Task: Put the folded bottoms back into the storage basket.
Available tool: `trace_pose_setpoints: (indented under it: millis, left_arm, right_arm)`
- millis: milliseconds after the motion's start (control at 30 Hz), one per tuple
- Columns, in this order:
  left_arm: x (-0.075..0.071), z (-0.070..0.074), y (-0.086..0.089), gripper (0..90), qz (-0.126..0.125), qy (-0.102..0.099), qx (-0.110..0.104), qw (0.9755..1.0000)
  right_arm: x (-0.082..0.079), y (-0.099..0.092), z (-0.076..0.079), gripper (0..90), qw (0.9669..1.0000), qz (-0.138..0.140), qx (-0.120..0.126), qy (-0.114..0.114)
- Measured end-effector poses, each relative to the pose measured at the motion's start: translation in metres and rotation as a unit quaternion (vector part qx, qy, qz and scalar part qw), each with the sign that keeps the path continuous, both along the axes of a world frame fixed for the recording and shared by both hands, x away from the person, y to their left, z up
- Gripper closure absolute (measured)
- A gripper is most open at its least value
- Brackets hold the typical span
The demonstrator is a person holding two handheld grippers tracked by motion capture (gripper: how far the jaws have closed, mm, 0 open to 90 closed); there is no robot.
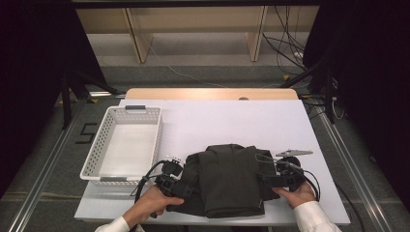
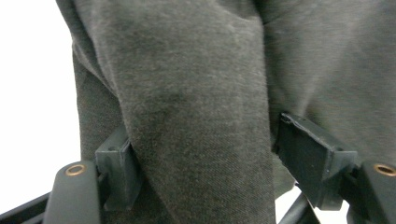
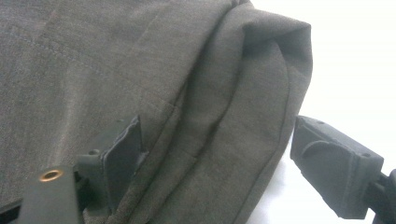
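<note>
A folded dark garment (image 1: pixel 226 180) lay on the near part of the white desk (image 1: pixel 232 121), to the right of the empty white basket (image 1: pixel 126 144). Its long axis ran across the desk from the person's left to right, and the two hands sat at its opposite ends, about equally near. The left hand-held gripper (image 1: pixel 180 187) met the left end. In the left gripper view a thick fold (image 2: pixel 196 140) ran up between its jaws, the left pad (image 2: pixel 119 163) against the cloth, the right pad (image 2: pixel 308 156) possibly just clear, so a firm hold could not be confirmed. The right hand-held gripper (image 1: pixel 271 177) met the right end, spread and unclenched: one pad (image 3: pixel 123 147) rested on the cloth, the other (image 3: pixel 334 163) stood clear over bare desk. Judging from this, any lift toward the basket would carry the garment leftward.
</note>
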State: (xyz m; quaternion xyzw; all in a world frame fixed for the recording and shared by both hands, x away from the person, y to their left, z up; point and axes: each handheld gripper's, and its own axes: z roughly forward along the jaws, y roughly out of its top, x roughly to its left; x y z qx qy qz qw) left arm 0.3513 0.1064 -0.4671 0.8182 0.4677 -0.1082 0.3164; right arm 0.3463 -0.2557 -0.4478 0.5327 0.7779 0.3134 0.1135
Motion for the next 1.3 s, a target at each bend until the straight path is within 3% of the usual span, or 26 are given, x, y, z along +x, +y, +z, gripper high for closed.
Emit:
trace_pose_setpoints:
  millis: [67, 233, 367, 700, 833, 867, 933, 967, 1067, 1100, 1133, 1167, 1200, 1233, 1300]
  left_arm:
    - [-0.001, 0.001, -0.002, 26.7, 0.001, 0.011, -0.023, 0.9997]
    - [-0.003, 0.003, -0.006, 26.4, 0.005, 0.009, -0.036, 0.9993]
    - [-0.003, 0.004, -0.008, 26.4, 0.018, 0.021, -0.060, 0.9978]
    - [-0.001, 0.003, -0.021, 26.4, 0.029, 0.014, -0.060, 0.9977]
    - [0.000, 0.000, -0.026, 25.3, 0.036, 0.015, -0.066, 0.9970]
    - [0.001, -0.001, -0.027, 25.0, 0.035, 0.011, -0.064, 0.9973]
    - [0.001, -0.002, -0.029, 24.9, 0.037, 0.010, -0.060, 0.9975]
    - [0.002, -0.003, -0.030, 24.9, 0.039, 0.011, -0.060, 0.9974]
    - [0.002, -0.004, -0.034, 25.5, 0.039, 0.004, -0.050, 0.9980]
    - [0.002, -0.006, -0.035, 25.5, 0.041, 0.002, -0.048, 0.9980]
    - [0.003, -0.008, -0.036, 25.8, 0.042, 0.002, -0.048, 0.9980]
    - [0.003, -0.008, -0.036, 26.0, 0.042, 0.002, -0.048, 0.9980]
    - [0.004, -0.009, -0.035, 26.0, 0.041, 0.004, -0.049, 0.9980]
    - [0.005, -0.010, -0.035, 26.3, 0.042, 0.005, -0.049, 0.9979]
    - [0.006, -0.011, -0.035, 26.6, 0.035, 0.002, -0.046, 0.9983]
  right_arm:
    - [0.000, 0.000, 0.000, 17.6, 1.0000, 0.000, 0.000, -0.001]
    - [0.001, -0.001, -0.001, 17.4, 1.0000, -0.003, 0.001, 0.003]
    - [0.002, -0.001, -0.001, 17.0, 1.0000, -0.001, -0.001, 0.006]
    - [0.005, -0.006, -0.004, 15.0, 0.9995, 0.001, 0.016, 0.028]
    - [0.009, -0.007, -0.014, 13.5, 0.9973, 0.016, 0.023, 0.067]
    - [0.010, -0.005, -0.018, 13.5, 0.9954, 0.027, 0.032, 0.087]
    - [0.011, -0.004, -0.019, 13.5, 0.9947, 0.033, 0.031, 0.093]
    - [0.009, 0.004, -0.022, 8.2, 0.9937, 0.046, 0.023, 0.099]
    - [0.008, 0.011, -0.023, 4.4, 0.9935, 0.050, 0.009, 0.101]
    - [0.007, 0.013, -0.023, 4.9, 0.9935, 0.052, 0.007, 0.102]
    - [0.003, 0.019, -0.022, 13.2, 0.9932, 0.063, 0.006, 0.098]
    - [0.003, 0.019, -0.022, 13.2, 0.9932, 0.063, 0.006, 0.098]
    - [0.001, 0.021, -0.021, 23.0, 0.9928, 0.069, 0.013, 0.097]
    - [0.000, 0.023, -0.020, 26.7, 0.9914, 0.079, 0.029, 0.101]
    - [-0.001, 0.025, -0.020, 28.0, 0.9916, 0.077, 0.024, 0.101]
